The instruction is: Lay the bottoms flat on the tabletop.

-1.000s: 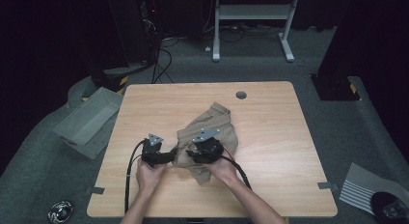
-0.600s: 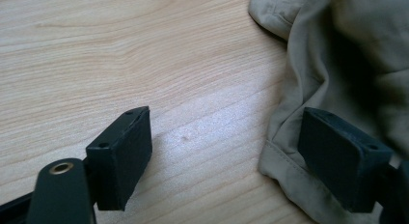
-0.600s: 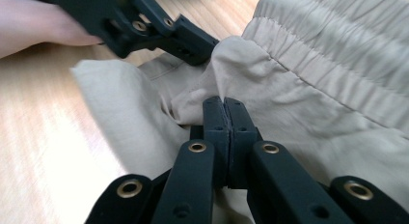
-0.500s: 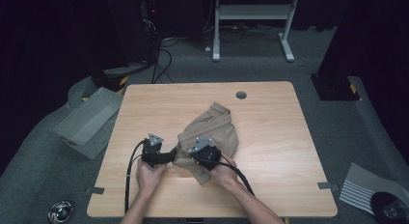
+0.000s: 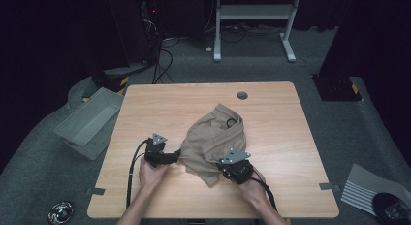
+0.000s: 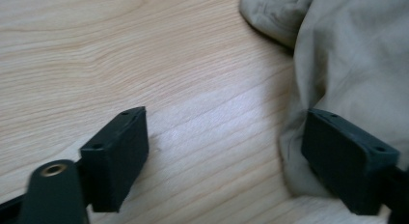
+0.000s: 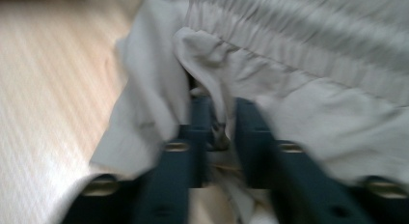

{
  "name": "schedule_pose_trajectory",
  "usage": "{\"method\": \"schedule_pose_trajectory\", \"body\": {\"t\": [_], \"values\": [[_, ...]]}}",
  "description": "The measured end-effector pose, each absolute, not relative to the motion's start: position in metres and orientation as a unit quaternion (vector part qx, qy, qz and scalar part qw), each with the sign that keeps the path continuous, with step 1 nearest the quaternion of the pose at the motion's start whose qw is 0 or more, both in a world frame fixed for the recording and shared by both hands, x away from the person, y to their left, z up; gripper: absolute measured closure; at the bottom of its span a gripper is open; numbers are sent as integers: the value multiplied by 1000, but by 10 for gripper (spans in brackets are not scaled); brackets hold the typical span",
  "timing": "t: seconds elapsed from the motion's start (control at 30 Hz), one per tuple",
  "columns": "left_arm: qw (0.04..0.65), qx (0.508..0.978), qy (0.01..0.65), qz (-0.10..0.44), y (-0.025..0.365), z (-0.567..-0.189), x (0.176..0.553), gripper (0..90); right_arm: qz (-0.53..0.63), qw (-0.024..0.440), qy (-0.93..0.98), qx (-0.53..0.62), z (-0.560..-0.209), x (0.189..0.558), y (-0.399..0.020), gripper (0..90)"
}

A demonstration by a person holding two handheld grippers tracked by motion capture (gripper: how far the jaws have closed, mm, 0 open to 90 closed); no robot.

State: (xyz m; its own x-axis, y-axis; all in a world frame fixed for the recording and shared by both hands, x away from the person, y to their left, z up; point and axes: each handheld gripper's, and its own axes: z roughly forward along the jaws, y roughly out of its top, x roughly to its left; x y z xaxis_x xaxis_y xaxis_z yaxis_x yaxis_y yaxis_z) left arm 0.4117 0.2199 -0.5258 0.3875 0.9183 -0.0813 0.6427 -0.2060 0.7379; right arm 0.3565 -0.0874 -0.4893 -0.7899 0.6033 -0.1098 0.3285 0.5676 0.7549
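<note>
A crumpled beige garment (image 5: 213,137) with an elastic waistband lies in the middle of the wooden table (image 5: 281,113). My left gripper (image 5: 175,154) rests at its left edge, open. In the left gripper view (image 6: 224,156) bare wood lies between the jaws and the right jaw touches the garment's (image 6: 357,55) hem. My right gripper (image 5: 219,172) sits at the garment's near corner. In the blurred right gripper view (image 7: 223,122) its jaws have just been opening, but they stand close together with a fold of the garment (image 7: 308,64) pinched between them.
A round cable hole (image 5: 242,95) sits near the table's far edge. On the floor, a grey bin (image 5: 89,120) stands to the left, striped paper (image 5: 363,188) lies at the right, and a white stand (image 5: 252,21) is behind the table.
My right gripper has moved right and toward the table's near edge, drawing the garment's near corner with it. The left gripper has stayed where it was.
</note>
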Motion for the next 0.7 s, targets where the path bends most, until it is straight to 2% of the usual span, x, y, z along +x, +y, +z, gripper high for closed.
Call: {"method": "schedule_pose_trajectory", "body": {"t": [0.03,0.07,0.13,0.27,0.37,0.43,0.47,0.53,0.7], "values": [[372,749,515,188,217,-519,415,209,392,184,858,277,-482,357,-87,542],[372,749,515,188,217,-519,415,207,392,184,858,277,-482,357,-87,542],[372,757,500,197,204,-508,422,211,402,187,854,274,-475,360,-80,486],[355,767,498,197,188,-508,438,217,401,178,858,267,-472,367,-63,488],[341,768,510,182,182,-517,449,219,384,169,867,269,-477,376,-51,589],[329,771,515,178,180,-522,450,228,362,171,877,267,-484,382,-47,729],[329,771,515,178,180,-522,450,229,362,171,877,267,-484,382,-47,729],[306,788,498,195,180,-521,445,253,347,166,885,262,-494,384,-51,874],[295,798,492,186,189,-518,434,258,345,196,884,247,-490,367,-67,890]]}}
